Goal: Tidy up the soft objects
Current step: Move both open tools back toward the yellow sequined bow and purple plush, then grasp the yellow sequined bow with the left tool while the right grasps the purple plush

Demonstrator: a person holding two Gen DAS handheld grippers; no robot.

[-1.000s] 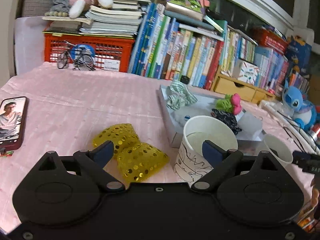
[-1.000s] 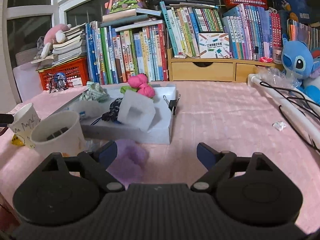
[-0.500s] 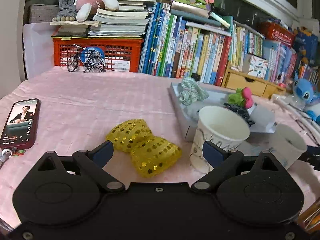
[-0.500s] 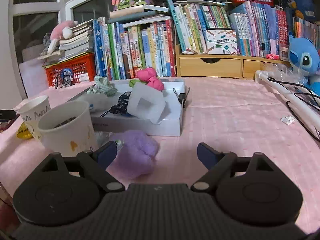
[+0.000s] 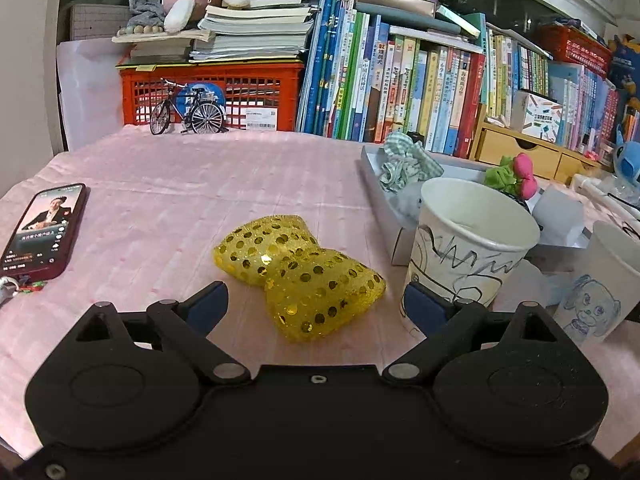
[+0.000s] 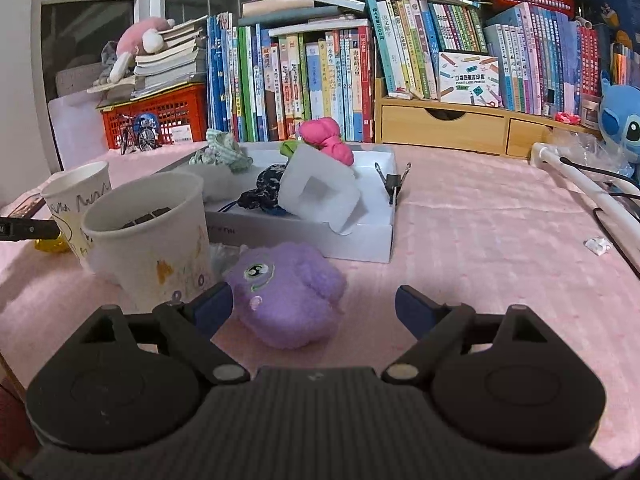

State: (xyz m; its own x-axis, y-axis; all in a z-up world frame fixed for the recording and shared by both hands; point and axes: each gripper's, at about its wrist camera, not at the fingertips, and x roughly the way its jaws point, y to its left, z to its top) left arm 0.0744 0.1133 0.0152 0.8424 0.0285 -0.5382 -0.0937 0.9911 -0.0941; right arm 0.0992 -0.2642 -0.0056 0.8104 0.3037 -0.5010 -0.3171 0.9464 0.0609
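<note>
A yellow sequined bow [image 5: 300,272] lies on the pink cloth, just ahead of my left gripper [image 5: 316,308], which is open and empty. A purple plush toy [image 6: 286,294] lies on the cloth in front of my right gripper [image 6: 314,306], which is open and empty; the toy sits nearer its left finger. A white shallow box [image 6: 360,236] holds a green striped scrunchie [image 6: 222,152], a pink-and-green soft toy [image 6: 326,142], a dark scrunchie [image 6: 260,192] and a white foam piece [image 6: 320,192]. The box also shows in the left wrist view [image 5: 376,184].
Two paper cups [image 5: 468,240] [image 5: 604,276] stand beside the box; they show at the left in the right wrist view [image 6: 156,232]. A phone [image 5: 44,232] lies at the far left. Books, a red crate [image 5: 212,92], wooden drawers [image 6: 460,124] and a white cable bar [image 6: 584,188] line the edges.
Both grippers have moved: the left one swung left so the yellow bow sits centred between its fingers; the purple plush now sits larger and sharper in front of the right gripper.
</note>
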